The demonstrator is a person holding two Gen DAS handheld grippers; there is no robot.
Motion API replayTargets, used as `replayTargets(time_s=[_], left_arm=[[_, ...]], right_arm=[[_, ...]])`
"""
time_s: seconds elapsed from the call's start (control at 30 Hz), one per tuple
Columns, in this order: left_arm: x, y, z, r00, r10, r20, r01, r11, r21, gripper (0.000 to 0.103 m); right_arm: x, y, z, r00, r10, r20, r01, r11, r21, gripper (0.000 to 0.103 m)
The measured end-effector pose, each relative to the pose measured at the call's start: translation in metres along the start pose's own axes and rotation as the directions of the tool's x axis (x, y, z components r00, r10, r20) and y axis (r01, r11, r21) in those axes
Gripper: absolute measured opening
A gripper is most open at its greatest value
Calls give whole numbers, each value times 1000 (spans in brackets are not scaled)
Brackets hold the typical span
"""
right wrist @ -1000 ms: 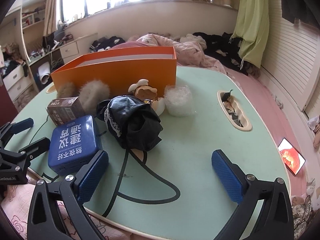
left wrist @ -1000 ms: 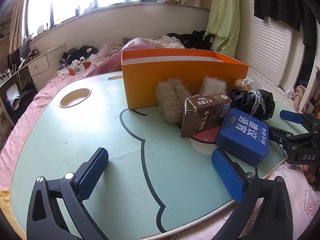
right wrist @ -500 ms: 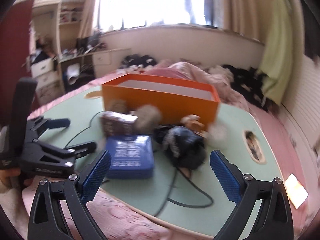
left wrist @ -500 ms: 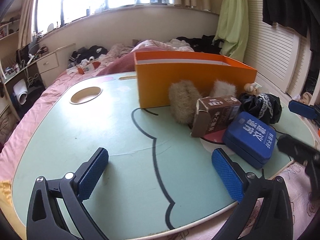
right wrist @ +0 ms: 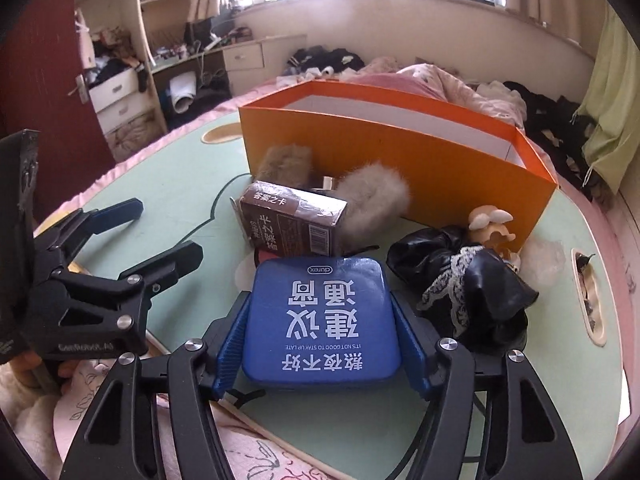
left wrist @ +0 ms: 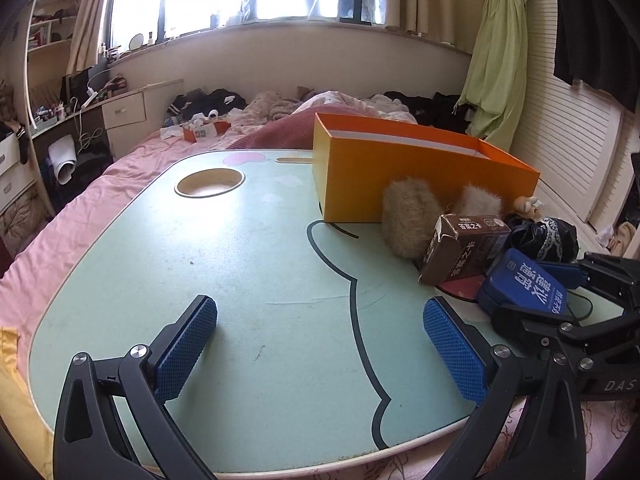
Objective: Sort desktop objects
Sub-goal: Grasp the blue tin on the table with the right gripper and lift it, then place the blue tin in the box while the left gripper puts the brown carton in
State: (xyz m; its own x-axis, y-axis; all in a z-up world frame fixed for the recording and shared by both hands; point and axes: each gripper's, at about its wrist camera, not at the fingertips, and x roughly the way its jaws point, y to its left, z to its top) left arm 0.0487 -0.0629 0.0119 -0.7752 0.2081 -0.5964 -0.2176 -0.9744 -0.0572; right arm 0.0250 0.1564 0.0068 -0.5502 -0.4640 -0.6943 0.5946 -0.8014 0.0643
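A blue tin [right wrist: 320, 322] with white lettering lies on the green table [left wrist: 240, 260]. My right gripper [right wrist: 320, 344] is shut on the tin, one blue pad against each side; it also shows in the left wrist view [left wrist: 524, 286]. Behind the tin are a brown carton [right wrist: 292, 222], two furry pieces [right wrist: 372, 200], a black lacy bundle [right wrist: 460, 296] and a small figurine [right wrist: 492, 226]. An open orange box [right wrist: 400, 160] stands behind them. My left gripper [left wrist: 320, 352] is open and empty over the bare left part of the table.
A round cup hole [left wrist: 209, 182] is in the table's far left. A slot with scraps [right wrist: 588, 296] is at the right edge. A clear plastic wad [right wrist: 540, 256] lies by the box corner. A black cable [right wrist: 244, 394] runs under the tin. Pink bedding surrounds the table.
My right gripper swung left, moved onto the blue tin and closed on its sides. My left gripper stayed open and turned slightly left.
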Motion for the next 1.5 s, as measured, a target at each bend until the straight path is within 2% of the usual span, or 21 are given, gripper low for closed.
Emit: replayTargets(time_s=[0.13, 0.23, 0.3, 0.47, 0.63, 0.73, 0.77, 0.83, 0.87, 0.93, 1.07, 1.2, 1.33, 1.43, 1.5], left_arm=[[-2, 0, 0, 999, -36, 6, 36, 999, 3, 103], [-5, -7, 4, 998, -61, 21, 60, 997, 45, 103], [-8, -18, 9, 997, -78, 27, 75, 992, 97, 103], [-4, -57, 31, 988, -151, -33, 155, 964, 218, 103], [23, -76, 54, 981, -139, -133, 164, 966, 200, 103], [39, -83, 59, 979, -101, -175, 137, 969, 204, 102], [45, -84, 58, 976, -94, -197, 135, 970, 204, 99], [52, -82, 53, 966, -97, -239, 144, 972, 187, 73], [53, -79, 50, 960, -104, -259, 151, 974, 171, 66], [47, -72, 47, 965, -111, -237, 152, 975, 164, 55], [26, -54, 35, 961, -181, -208, 210, 969, 130, 55], [5, -38, 25, 969, -195, -151, 215, 968, 129, 55], [-10, -34, 43, 978, -192, -82, 201, 972, 125, 55], [-17, -33, 67, 978, -209, -13, 209, 973, 95, 55], [-17, -33, 84, 976, -219, 8, 218, 973, 80, 55]], right_arm=[[-23, -13, -7, 991, -4, 134, -6, 997, 71, 66], [-47, -26, -16, 969, -62, 241, 27, 989, 148, 66], [-58, -34, -17, 956, -98, 277, 44, 980, 195, 66], [-72, -49, -22, 939, -138, 315, 43, 956, 290, 66], [-73, -54, -20, 933, -145, 329, 33, 945, 324, 66], [-72, -53, -21, 936, -139, 324, 29, 946, 324, 66], [-73, -53, -21, 936, -138, 322, 29, 946, 322, 66], [-73, -52, -21, 936, -136, 324, 27, 947, 320, 66], [-73, -51, -21, 936, -136, 324, 27, 947, 320, 66], [-73, -51, -21, 937, -135, 324, 26, 947, 320, 66], [-74, -49, -21, 936, -142, 323, 36, 950, 311, 66], [-74, -45, -21, 935, -149, 322, 48, 952, 301, 66], [-78, -44, -14, 930, -148, 337, 52, 959, 279, 66], [-90, -52, 4, 906, -151, 395, 32, 956, 291, 66], [-91, -60, 23, 901, -140, 410, 11, 954, 301, 66]])
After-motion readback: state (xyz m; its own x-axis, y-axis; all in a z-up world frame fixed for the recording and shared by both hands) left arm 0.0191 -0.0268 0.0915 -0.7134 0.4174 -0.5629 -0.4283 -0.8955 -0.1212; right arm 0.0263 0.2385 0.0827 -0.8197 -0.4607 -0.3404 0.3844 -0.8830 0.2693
